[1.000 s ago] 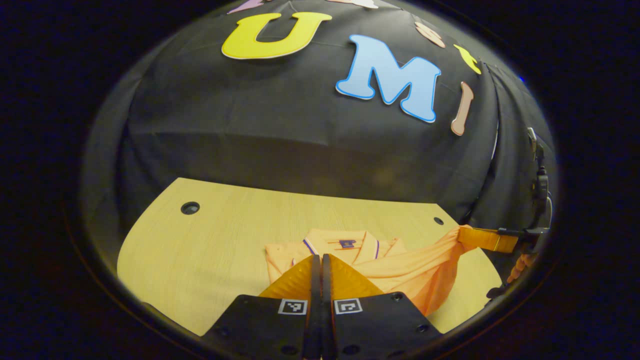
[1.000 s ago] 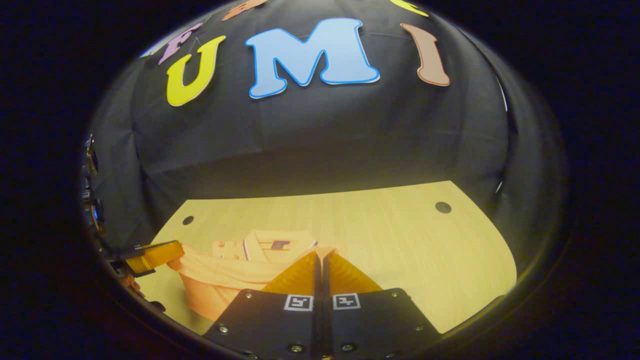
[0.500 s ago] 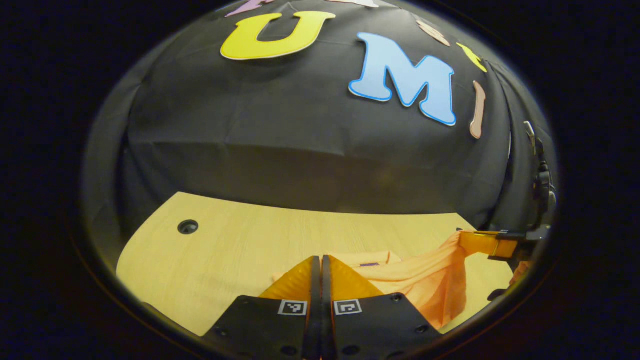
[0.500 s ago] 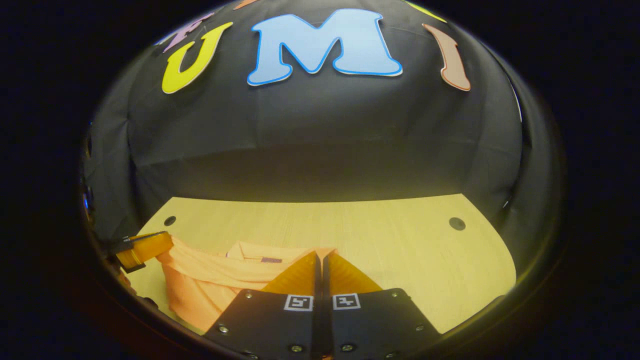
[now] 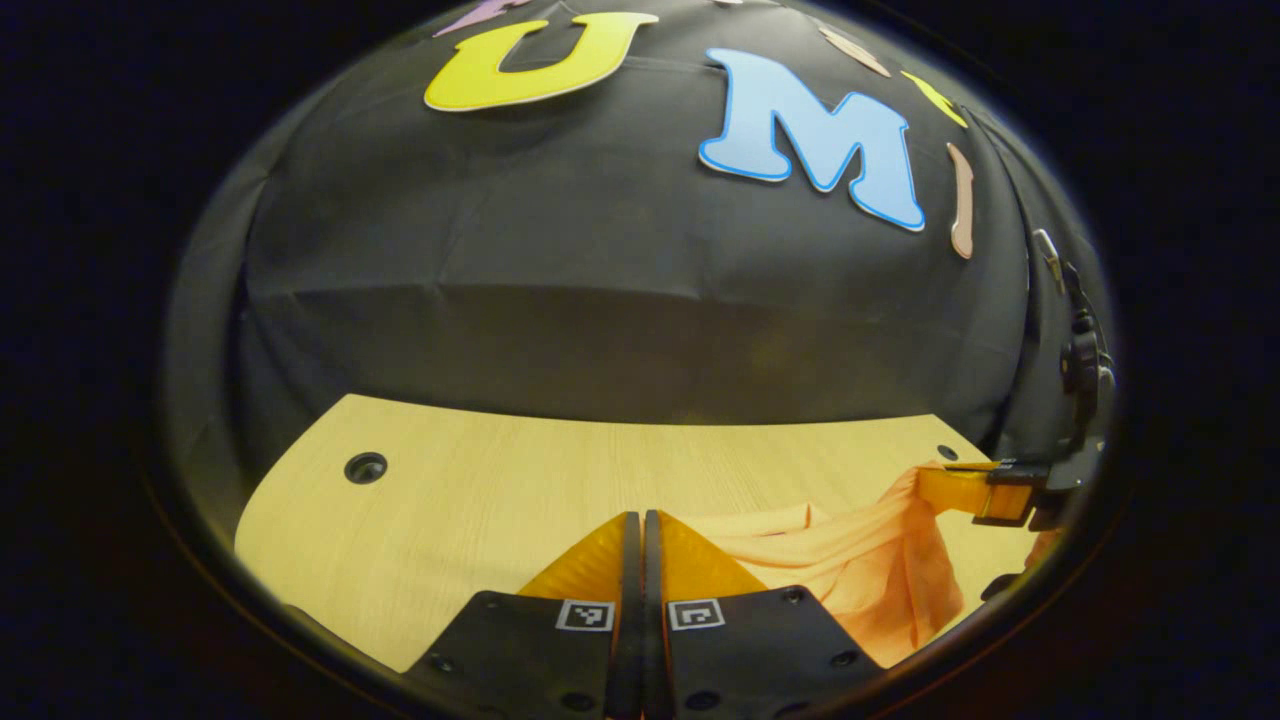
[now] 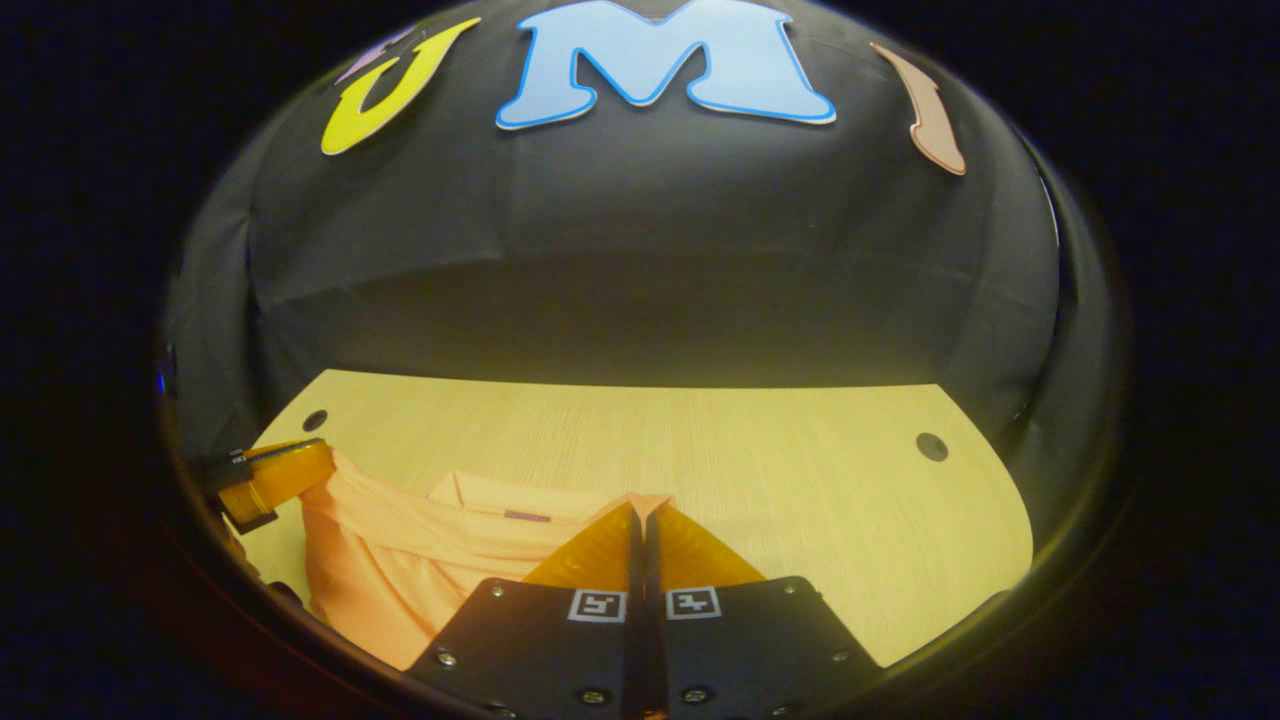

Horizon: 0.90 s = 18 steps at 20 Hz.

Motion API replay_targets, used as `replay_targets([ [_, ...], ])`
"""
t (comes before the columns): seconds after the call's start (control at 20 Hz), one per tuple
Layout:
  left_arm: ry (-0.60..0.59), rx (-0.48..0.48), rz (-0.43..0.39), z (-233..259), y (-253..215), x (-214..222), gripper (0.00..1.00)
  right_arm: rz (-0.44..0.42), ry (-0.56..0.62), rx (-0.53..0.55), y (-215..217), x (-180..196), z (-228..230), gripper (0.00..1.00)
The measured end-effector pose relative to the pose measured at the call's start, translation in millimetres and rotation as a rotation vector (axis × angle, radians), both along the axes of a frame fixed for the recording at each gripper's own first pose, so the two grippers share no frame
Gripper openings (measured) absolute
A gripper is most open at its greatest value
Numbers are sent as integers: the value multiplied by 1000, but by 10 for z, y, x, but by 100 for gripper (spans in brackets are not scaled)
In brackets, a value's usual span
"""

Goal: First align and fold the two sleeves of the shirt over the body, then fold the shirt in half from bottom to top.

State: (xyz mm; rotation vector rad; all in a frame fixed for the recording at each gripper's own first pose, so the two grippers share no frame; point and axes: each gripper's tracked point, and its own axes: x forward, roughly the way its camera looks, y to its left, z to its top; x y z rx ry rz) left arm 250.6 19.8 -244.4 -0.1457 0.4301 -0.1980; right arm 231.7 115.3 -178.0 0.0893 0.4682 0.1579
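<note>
The left gripper [image 5: 641, 520] and right gripper [image 6: 640, 508] are each seen clenched on a corner of the shirt [image 6: 400, 550] — fingers pressed together, cloth pinched between. The hem is held up off the table [image 6: 780, 470], stretched between them, seemingly so the bottom can be carried toward the collar [image 6: 500, 495] — the final fold.

Light wooden table [image 6: 760, 470], round holes near corners; orange shirt [image 6: 420, 550] on it.
</note>
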Motion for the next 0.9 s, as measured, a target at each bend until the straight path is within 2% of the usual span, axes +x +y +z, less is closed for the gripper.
replay_targets([
  [0.2,25,16,-2,-101,-19,-2,6,17,29,-8,66,6,-33,2],
  [0.25,32,10,-9,-120,-33,-4,9,23,34,-15,64,-6,-49,3],
  [0.3,39,9,-7,-131,-27,-36,12,25,35,-28,53,-15,-51,5],
  [0.35,41,10,-8,-158,-27,-33,9,27,31,-43,53,-42,-46,7],
  [0.4,43,8,-10,-151,-41,-59,7,29,25,-53,46,-87,-28,14],
  [0.45,39,4,-16,-162,-57,-59,19,34,24,-57,69,-105,-32,16],
  [0.5,37,12,-15,-127,-43,-92,21,35,23,-62,67,-123,-25,30],
  [0.55,31,27,-5,-120,-6,-101,31,32,19,-64,53,-143,-12,34],
  [0.6,27,26,-16,-106,-32,-148,31,33,15,-60,55,-165,6,34],
  [0.65,19,35,-11,-65,-18,-169,37,33,11,-56,64,-204,33,40],
  [0.7,14,32,-21,-36,-31,-211,43,29,3,-52,51,-235,72,57],
  [0.75,7,37,-22,7,-34,-257,56,25,-6,-46,34,-264,116,63],
  [0.8,-4,42,-22,68,-32,-292,69,16,-15,-42,11,-299,155,80],
  [0.85,-17,38,-30,141,-56,-335,70,7,-29,-39,-13,-334,206,83],
  [0.9,-34,45,-28,224,-57,-380,75,0,-44,-37,-43,-365,263,93],
])
